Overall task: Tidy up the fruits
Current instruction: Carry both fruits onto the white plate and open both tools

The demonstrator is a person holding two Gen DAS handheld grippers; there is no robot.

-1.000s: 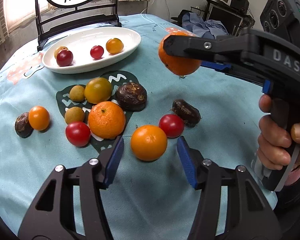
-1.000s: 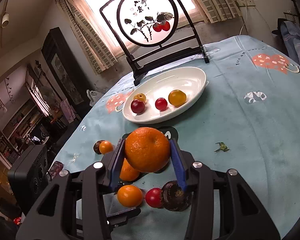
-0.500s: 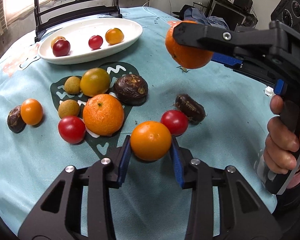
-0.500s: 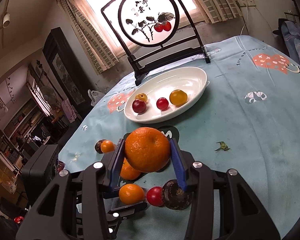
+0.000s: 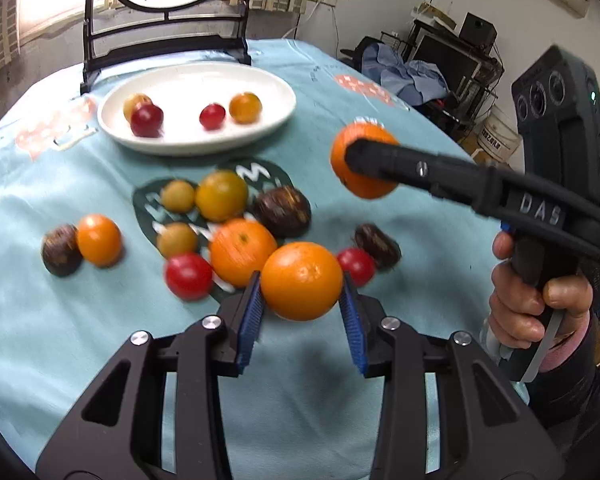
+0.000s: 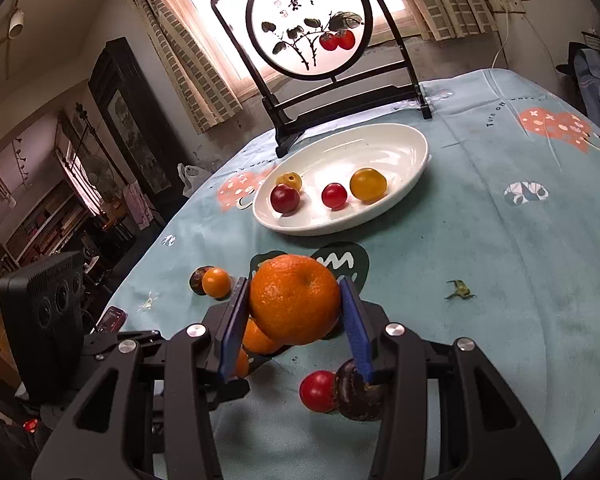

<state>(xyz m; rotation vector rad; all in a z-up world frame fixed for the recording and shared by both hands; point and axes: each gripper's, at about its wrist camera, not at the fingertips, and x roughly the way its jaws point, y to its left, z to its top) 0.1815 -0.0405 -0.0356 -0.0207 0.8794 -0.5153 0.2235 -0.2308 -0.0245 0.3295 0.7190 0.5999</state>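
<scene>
My left gripper (image 5: 302, 304) is shut on a smooth orange (image 5: 301, 280), held just above the blue tablecloth in front of the loose fruit. My right gripper (image 6: 294, 316) is shut on a larger dimpled orange (image 6: 295, 298), held in the air; the left wrist view shows that orange (image 5: 360, 168) at the right, gripped by the black tool in a hand (image 5: 536, 304). A white oval plate (image 5: 260, 80) at the back holds several small fruits. On the cloth lie another orange (image 5: 242, 250), red tomatoes (image 5: 188, 276), yellow and dark brown fruits.
A black-framed round painted screen (image 6: 308, 24) stands behind the plate (image 6: 404, 140). A small orange fruit and a dark one (image 5: 60, 248) lie at the left. A bit of green stem (image 6: 460, 290) lies on the cloth at the right. Cluttered furniture surrounds the table.
My left gripper closed around the smooth orange and lifted it slightly off the cloth, toward the other fruit. The right gripper kept its orange in the air almost unmoved.
</scene>
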